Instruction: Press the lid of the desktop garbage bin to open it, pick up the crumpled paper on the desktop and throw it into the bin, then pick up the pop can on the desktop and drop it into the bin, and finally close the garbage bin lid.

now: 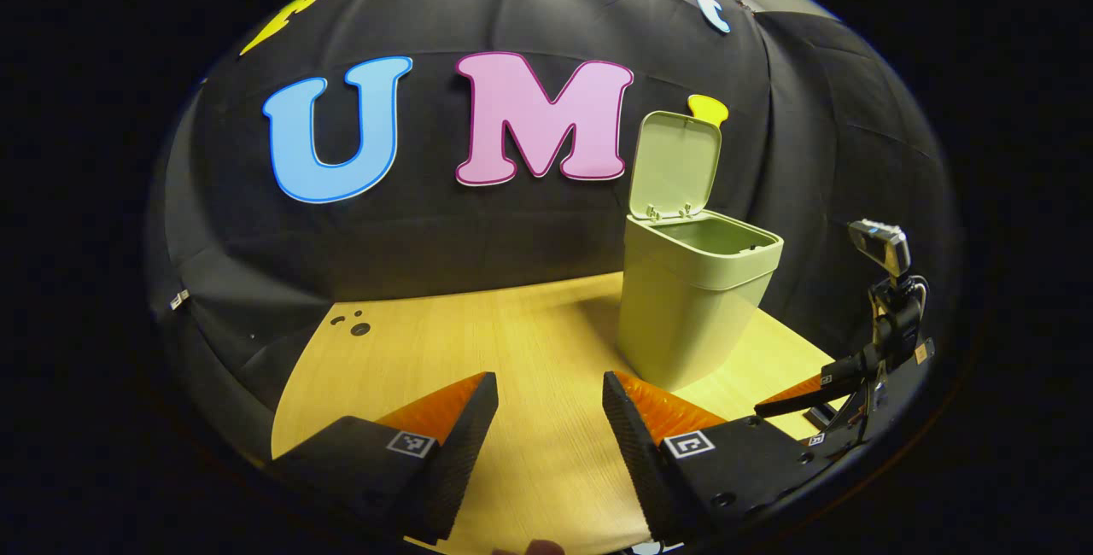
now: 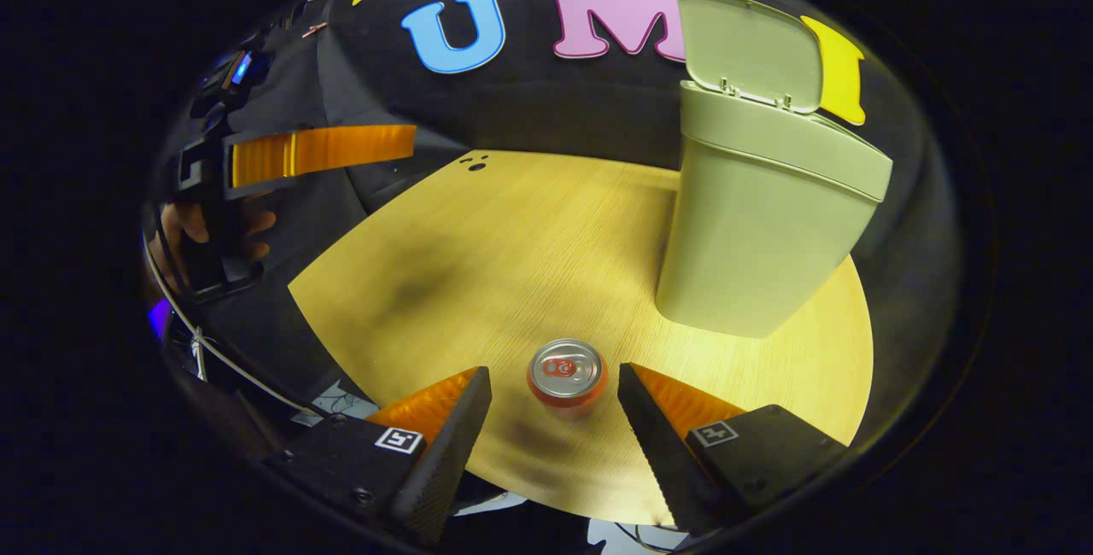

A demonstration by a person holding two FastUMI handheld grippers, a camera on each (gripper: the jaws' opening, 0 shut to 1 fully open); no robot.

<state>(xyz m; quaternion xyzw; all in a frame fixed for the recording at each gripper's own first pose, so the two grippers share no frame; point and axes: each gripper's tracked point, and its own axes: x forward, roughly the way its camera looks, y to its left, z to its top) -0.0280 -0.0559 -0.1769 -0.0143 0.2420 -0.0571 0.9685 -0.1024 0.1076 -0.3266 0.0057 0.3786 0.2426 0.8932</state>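
Can (image 2: 567, 382) nearest: the pop can stands upright on the wooden desktop (image 2: 512, 256), pull-tab top facing up, directly between the spread fingers of the right gripper (image 2: 555, 406). Jaws wide open, neither finger touching the can. Gripper looks down on it from above, so the can sits low in the gap; my read is that this is the line-up for a side grasp, fingers placed to either side of the body before closing.

Left gripper (image 1: 551, 414) also open, nothing between its fingers, bare wood under them. In the right gripper view it appears off to the left, held by a hand (image 2: 205, 235) above the desk edge, well apart from the can. Likely parked there to keep out of the working hand's path.

Garbage bin (image 2: 760, 222) farther back on the desktop, to the right of the can and near it, not touching. Its lid (image 1: 676, 164) stands upright on the rear hinge, mouth fully exposed. From the left gripper view the inner wall is visible but the bottom is not; cannot tell whether the paper is inside. No crumpled paper seen on the wood.

Judgement: can pickup is the step in hand; drop and lid closing remain.
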